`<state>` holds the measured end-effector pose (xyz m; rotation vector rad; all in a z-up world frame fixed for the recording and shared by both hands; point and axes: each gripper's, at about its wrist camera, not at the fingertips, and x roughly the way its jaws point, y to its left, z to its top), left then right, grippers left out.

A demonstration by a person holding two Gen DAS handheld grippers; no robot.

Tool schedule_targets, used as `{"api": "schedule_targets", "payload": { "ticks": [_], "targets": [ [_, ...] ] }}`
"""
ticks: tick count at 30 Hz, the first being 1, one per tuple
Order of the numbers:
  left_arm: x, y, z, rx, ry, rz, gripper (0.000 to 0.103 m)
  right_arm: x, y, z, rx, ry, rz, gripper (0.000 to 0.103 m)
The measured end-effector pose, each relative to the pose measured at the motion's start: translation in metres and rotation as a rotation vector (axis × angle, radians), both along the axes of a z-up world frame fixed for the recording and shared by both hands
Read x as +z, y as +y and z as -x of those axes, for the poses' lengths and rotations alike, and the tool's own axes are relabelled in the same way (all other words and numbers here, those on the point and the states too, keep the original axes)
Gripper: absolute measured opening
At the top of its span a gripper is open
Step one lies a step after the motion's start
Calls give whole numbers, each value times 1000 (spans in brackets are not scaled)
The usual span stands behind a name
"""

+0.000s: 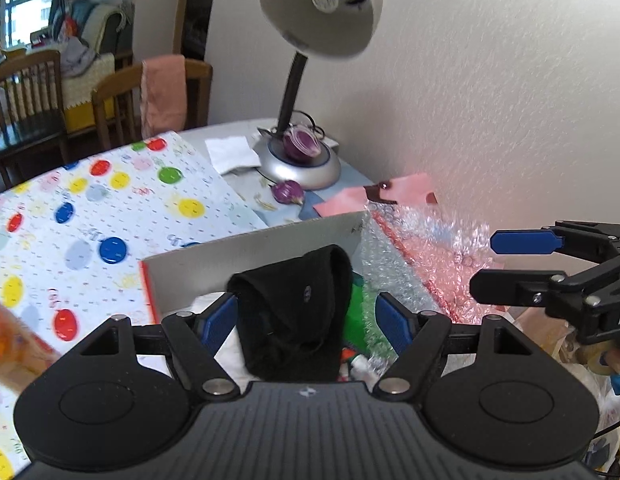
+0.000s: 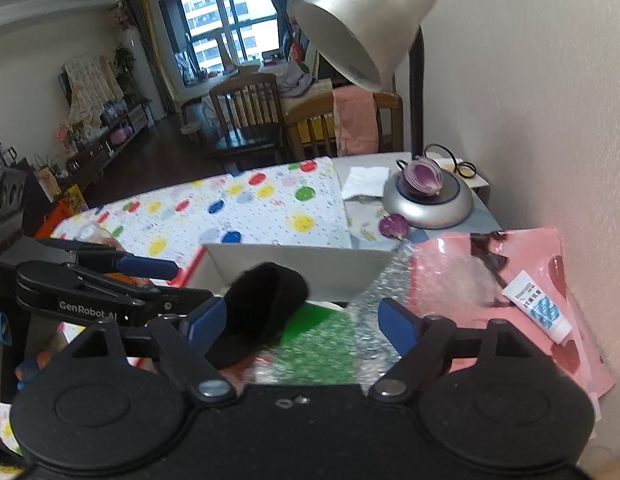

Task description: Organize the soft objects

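Note:
A black soft pouch (image 1: 293, 312) stands in a grey cardboard box (image 1: 261, 248), leaning against its far wall. My left gripper (image 1: 305, 320) hangs above it, open, and its blue pads stand clear of the cloth on both sides. To the right, my right gripper (image 1: 506, 264) is open over crinkled bubble wrap (image 1: 422, 252). In the right wrist view my right gripper (image 2: 301, 320) is open and empty above the black pouch (image 2: 261, 304), a green item (image 2: 310, 332) and the bubble wrap (image 2: 374, 312). My left gripper (image 2: 173, 280) comes in from the left.
A silver desk lamp (image 2: 426, 200) with a halved purple onion (image 2: 424, 178) on its base stands behind the box (image 2: 310, 264). A pink bag (image 2: 550, 264) with a white tube (image 2: 538, 308) lies by the wall at the right. A dotted cloth (image 1: 109, 216) covers the table on the left.

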<state>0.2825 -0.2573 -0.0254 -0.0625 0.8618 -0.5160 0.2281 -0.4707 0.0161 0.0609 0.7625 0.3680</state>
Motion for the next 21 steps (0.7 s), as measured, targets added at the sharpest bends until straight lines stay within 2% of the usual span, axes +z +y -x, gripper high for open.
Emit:
{"api": "schedule_targets", "payload": {
  "ticks": [9, 11, 21],
  "targets": [
    [24, 53, 42, 18, -91, 8, 76, 13, 44, 42, -22, -79, -36, 87],
    [27, 66, 52, 20, -112, 6, 81, 15, 55, 52, -25, -100, -45, 88],
    [38, 124, 102, 39, -196, 7, 85, 9, 108, 98, -68, -216, -59, 100]
  ]
}}
